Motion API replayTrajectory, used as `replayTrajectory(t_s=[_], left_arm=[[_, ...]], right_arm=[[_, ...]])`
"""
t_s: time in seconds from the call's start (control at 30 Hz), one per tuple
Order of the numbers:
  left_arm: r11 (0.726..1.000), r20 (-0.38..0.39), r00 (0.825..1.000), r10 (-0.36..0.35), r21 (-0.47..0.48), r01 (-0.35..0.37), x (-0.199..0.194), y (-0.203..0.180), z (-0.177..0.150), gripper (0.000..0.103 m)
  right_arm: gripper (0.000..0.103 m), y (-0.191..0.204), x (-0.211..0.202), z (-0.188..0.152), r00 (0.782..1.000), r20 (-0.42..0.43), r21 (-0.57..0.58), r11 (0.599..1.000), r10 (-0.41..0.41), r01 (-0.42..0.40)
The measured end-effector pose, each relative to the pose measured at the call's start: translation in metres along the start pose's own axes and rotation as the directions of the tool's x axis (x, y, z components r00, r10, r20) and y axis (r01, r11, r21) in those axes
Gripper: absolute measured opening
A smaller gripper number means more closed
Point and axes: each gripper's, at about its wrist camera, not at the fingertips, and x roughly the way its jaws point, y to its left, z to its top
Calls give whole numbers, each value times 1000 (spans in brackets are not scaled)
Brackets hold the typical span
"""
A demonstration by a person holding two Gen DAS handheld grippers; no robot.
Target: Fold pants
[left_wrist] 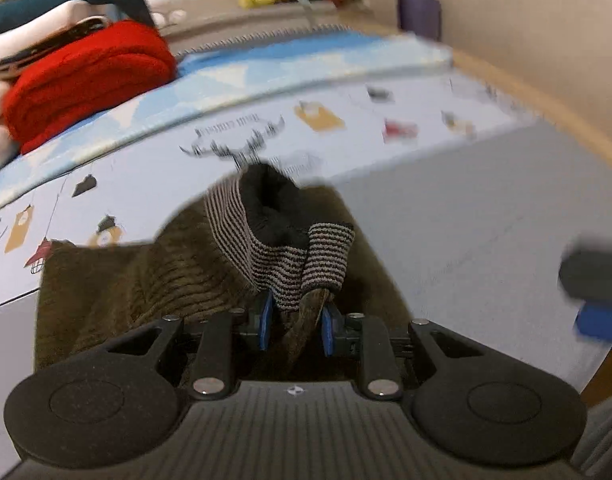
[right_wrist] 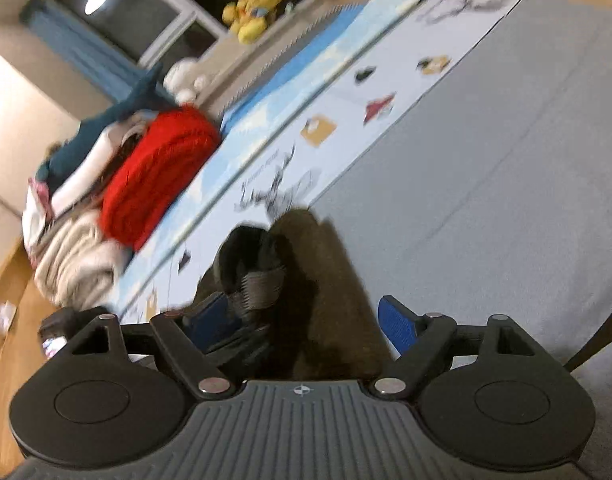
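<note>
My left gripper [left_wrist: 296, 322] is clenched on a fold of the brown pants [left_wrist: 146, 280], pinched between its blue pads just below the striped waistband [left_wrist: 282, 264]. The pants drape from it over the grey bed [left_wrist: 465, 220]. My right gripper [right_wrist: 306, 320] stands released, its jaws wide, nothing between the pads, above the pants.

Matte black left gripper [left_wrist: 294, 326] with ribbed grey housing, two round discs at lower left and lower right, silver screws on the linkage arms, blue ridged pads [left_wrist: 266, 320]. Same build on the right gripper [right_wrist: 306, 322]: black arms, silver screws, blue pads [right_wrist: 397, 326], small crosshair mark at bottom centre.
</note>
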Motion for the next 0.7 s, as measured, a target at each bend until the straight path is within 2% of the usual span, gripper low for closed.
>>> replayTrajectory(t_s=[0.07, 0.13, 0.17, 0.23, 0.3, 0.37, 0.4, 0.47, 0.5, 0.53, 0.57, 0.6, 0.63, 0.7], left_arm=[[1000, 65, 998, 9, -17, -7, -17, 17, 17, 24], [996, 101, 995, -5, -83, 14, -28, 28, 31, 24], [996, 114, 993, -19, -85, 29, -30, 27, 35, 24], [999, 119, 992, -33, -21, 35, -31, 8, 31, 24], [997, 75, 995, -64, 57, 60, -18, -15, 14, 24], [977, -44, 995, -84, 193, 91, 10, -38, -12, 29], [964, -98, 993, -72, 247, 94, 19, -44, -24, 36], [956, -109, 991, -75, 276, 103, 11, -44, -42, 49], [955, -93, 991, -101, 272, 123, 0, -38, -46, 64], [953, -89, 987, -132, 262, 151, -11, -30, -47, 87], [954, -75, 984, -161, 244, 175, -25, -19, -47, 93], [958, -39, 984, -172, 224, 176, -38, -8, -48, 95], [966, -11, 986, -167, 201, 166, -52, 6, -47, 95], [984, -5, 992, -122, 130, 122, -66, 35, -48, 95]], right_arm=[[84, -6, 2, 3, 1000, 4, 36, 999, -5, 5], [84, -12, 4, 5, 1000, -8, 76, 997, 5, -5], [84, -15, 5, 6, 1000, -10, 89, 996, 6, -6], [84, -18, 5, 7, 1000, -8, 101, 995, -3, 3], [84, -19, 5, 7, 1000, -9, 100, 995, -22, 23], [84, -19, 5, 5, 999, -12, 91, 994, -52, 53], [84, -19, 7, 6, 998, -19, 88, 994, -64, 65], [85, -21, 6, 6, 997, -20, 91, 993, -74, 75], [85, -23, 6, 7, 997, -20, 97, 993, -72, 73], [85, -24, 7, 8, 998, -25, 103, 992, -65, 67], [85, -25, 8, 9, 998, -35, 104, 993, -54, 58], [85, -23, 13, 11, 998, -52, 100, 994, -34, 39], [85, -21, 17, 12, 998, -66, 88, 996, -7, 12], [85, -7, 30, 15, 994, -95, 17, 999, 47, -46]])
